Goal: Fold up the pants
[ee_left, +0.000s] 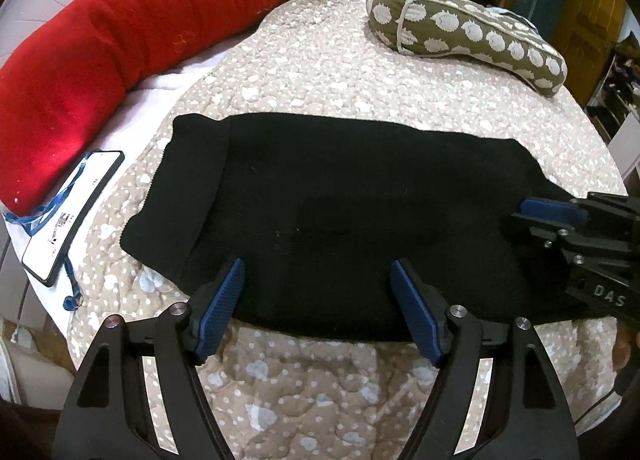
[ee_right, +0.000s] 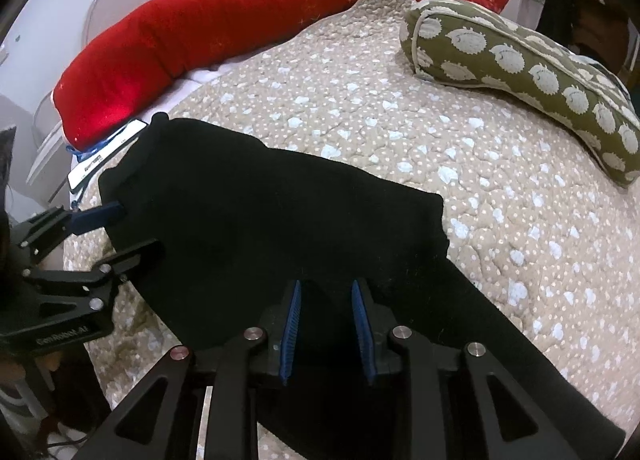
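Our left gripper (ee_left: pixel 316 272) hangs over the near edge of the black pants (ee_left: pixel 340 211) with its jaws spread wide; the blue pads (ee_left: pixel 224 292) sit to either side of a broad stretch of cloth and press on nothing, so it holds nothing. Working left to right across the bed, we see a red bolster (ee_left: pixel 100 55) curving along the far left, then a phone (ee_left: pixel 72 211) with a blue lanyard lying beside it on the white sheet, then the pants themselves, laid flat as a dark oblong in the middle of the spotted beige quilt (ee_left: pixel 320 71); they look folded at least once already, with a ribbed band at the left end. Further right an olive pillow (ee_left: pixel 460 31) with pale prints rests near the far edge, well apart from the pants. At the right end of the garment our right gripper (ee_right: pixel 326 288) has its jaws standing fairly close together over the black cloth; fabric lies between the pads, but we cannot tell from either view whether they actually bite on it or merely straddle it. We judge that we are between folds, setting up grips for the next one. The next move calls for both grippers to pinch the same edge of the stacked layers cleanly, taking every layer, and then carry that edge across evenly so the fold stays square.
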The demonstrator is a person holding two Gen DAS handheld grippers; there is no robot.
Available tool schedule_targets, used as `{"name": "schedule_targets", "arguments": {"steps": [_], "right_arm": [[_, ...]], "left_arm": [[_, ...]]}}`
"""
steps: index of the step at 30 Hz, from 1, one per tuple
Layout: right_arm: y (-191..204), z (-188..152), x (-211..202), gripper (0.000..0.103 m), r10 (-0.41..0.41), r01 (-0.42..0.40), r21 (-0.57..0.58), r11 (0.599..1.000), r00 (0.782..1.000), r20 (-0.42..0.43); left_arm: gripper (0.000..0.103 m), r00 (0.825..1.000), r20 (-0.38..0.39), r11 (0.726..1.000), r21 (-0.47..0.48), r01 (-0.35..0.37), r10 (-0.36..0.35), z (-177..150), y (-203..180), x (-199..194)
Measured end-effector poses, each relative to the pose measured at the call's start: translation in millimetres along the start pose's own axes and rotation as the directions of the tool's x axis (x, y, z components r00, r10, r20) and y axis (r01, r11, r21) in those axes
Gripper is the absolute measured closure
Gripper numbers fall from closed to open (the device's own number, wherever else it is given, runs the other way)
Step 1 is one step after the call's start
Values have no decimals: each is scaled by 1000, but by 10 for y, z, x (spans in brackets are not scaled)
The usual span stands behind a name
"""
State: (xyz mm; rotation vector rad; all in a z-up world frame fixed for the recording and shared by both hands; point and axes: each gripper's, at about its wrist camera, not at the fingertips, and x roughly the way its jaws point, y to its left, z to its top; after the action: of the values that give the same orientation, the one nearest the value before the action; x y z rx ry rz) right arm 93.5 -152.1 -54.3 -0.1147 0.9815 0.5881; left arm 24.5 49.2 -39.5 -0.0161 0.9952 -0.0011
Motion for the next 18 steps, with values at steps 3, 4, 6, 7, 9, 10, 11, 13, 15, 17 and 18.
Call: {"name": "schedule_targets", "arguments": {"steps": [3, 4, 6, 7, 9, 10, 11, 13, 15, 17, 18], "right_arm": [[-2, -32, -47, 78, -2, 2, 2, 1000, 1000, 9], [-5, -43, -60, 78, -3, 3, 5, 1000, 1000, 14], [-20, -79, -91, 78, -4, 3, 13, 1000, 1000, 21], [-31, -92, -99, 78, -7, 6, 16, 1000, 1000, 25], [-45, -128, -114, 78, -21, 21, 17, 1000, 999, 29], [-55, -136, -114, 78, -23, 23, 17, 1000, 999, 29], [-67, -147, -121, 78, -23, 22, 20, 1000, 999, 31], [-91, -157, -150, 78, -20, 19, 29, 999, 999, 43], [-108, -156, -177, 78, -23, 21, 36, 999, 999, 49], [-121, -159, -210, 78, -27, 24, 40, 999, 998, 59], [-125, -160, -219, 78, -26, 23, 42, 999, 998, 61]], "left_arm": [[24, 1000, -8, 1000, -5, 10, -10, -3, 7, 40], [23, 1000, -12, 1000, -6, 13, -13, -6, 13, 52], [23, 1000, -14, 1000, -11, 20, -20, -5, 24, 56], [23, 1000, -16, 1000, -11, 22, -22, -6, 28, 57], [23, 999, -21, 1000, -9, 25, -25, -1, 30, 61], [23, 999, -22, 1000, -8, 26, -27, 1, 31, 63], [23, 999, -22, 1000, -6, 28, -28, 4, 34, 65], [23, 999, -18, 999, -2, 34, -34, -1, 36, 66], [23, 999, -17, 999, 5, 36, -36, 3, 33, 59], [23, 999, -14, 999, 1, 33, -33, -4, 30, 6], [23, 1000, -7, 1000, 0, 26, -26, -9, 23, -38]]}}
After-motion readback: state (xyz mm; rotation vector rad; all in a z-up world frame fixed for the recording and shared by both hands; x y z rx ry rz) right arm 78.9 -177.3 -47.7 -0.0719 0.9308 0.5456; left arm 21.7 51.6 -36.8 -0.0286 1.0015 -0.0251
